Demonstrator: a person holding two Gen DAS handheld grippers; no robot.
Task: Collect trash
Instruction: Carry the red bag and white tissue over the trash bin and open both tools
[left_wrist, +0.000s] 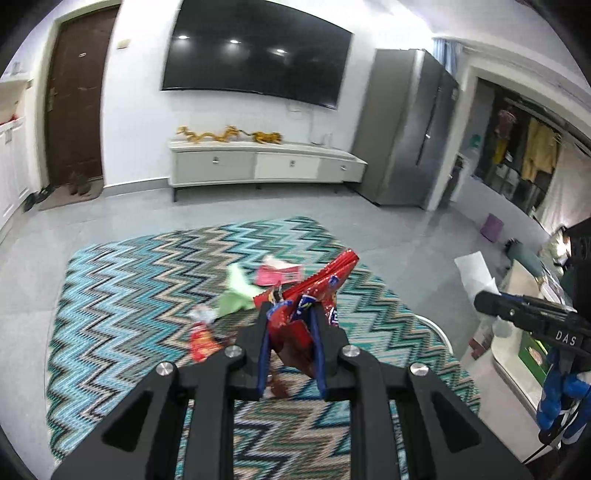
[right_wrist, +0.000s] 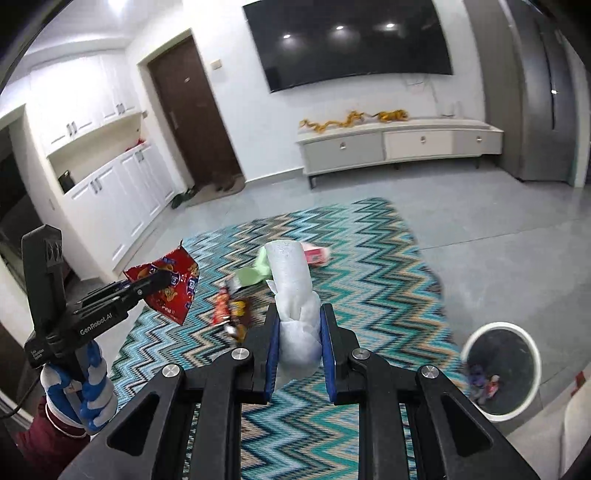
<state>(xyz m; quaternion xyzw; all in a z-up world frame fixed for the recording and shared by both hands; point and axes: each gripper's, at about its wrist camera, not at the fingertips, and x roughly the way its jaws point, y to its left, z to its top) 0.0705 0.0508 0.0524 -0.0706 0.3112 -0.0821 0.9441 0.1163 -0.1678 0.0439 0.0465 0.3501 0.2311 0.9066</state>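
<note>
L gripper (left_wrist: 290, 312): black two-finger tool w/ blue pads, jaws closed on a crinkled red foil snack wrapper (left_wrist: 321, 291); held in the air above the zigzag teal-and-beige woven rug (left_wrist: 129, 295).
R gripper (right_wrist: 299, 317): same build, jaws pinching a white crumpled paper cup/tissue wad (right_wrist: 293, 291); also above the rug, w/ white round waste bin (right_wrist: 476, 338) just off the rug's right edge.
Wrapper handling: very light, thin, slick foil; prob. flutters and slips, so grip a bunched fold, not a single edge.
Paper wad handling: light, soft, crushes easily; pinch at the squeezed middle, as it is held.
Left on rug: pale green paper sheet (left_wrist: 234, 291), pink flat packet (left_wrist: 279, 274), small red-orange snack bag (left_wrist: 201, 339), all near rug centre.
Bin: dark liner, some scraps inside.
</note>
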